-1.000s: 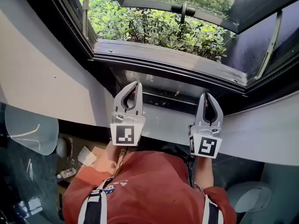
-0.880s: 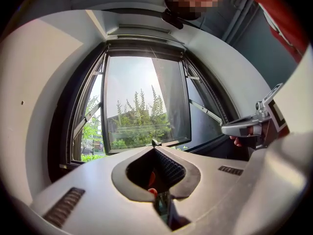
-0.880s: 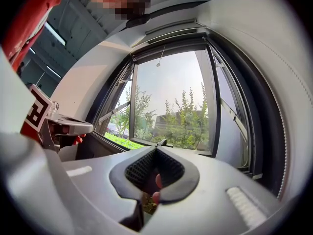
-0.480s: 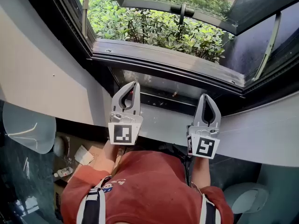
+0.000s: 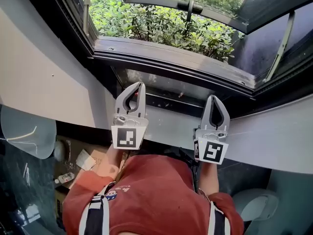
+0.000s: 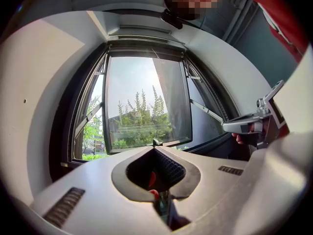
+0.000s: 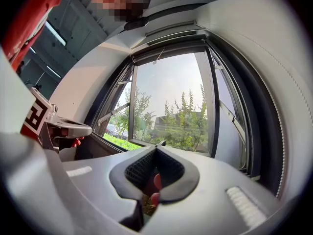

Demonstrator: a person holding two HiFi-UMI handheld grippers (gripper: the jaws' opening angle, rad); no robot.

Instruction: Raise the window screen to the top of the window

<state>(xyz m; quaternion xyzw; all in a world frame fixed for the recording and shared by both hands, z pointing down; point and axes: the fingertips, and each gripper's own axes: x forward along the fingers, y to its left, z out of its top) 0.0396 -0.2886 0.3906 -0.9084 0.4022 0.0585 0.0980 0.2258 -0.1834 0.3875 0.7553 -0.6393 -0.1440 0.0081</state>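
Note:
The window (image 5: 161, 58) stands open, its glass sash (image 5: 195, 4) swung outward over green shrubs (image 5: 161, 28). No mesh shows across the opening; a housing (image 6: 146, 35) runs along its top. A dark rail (image 5: 168, 102) lies along the foot of the frame. My left gripper (image 5: 142, 84) (image 6: 155, 148) points at that rail, shut, with nothing between its tips. My right gripper (image 5: 214, 97) (image 7: 157, 146) is level with it further right, shut and empty too. Whether either tip touches the rail I cannot tell.
A white sill (image 5: 274, 136) and white wall (image 5: 44, 72) frame the window. Metal stays (image 5: 282, 43) hold the sash at both sides, and its handle (image 5: 190, 8) sits mid-sash. Boxes and clutter (image 5: 83, 163) lie on the floor at lower left.
The right gripper's jaws have come together from a small gap. Both hands keep their place below the window; the head view has shifted slightly.

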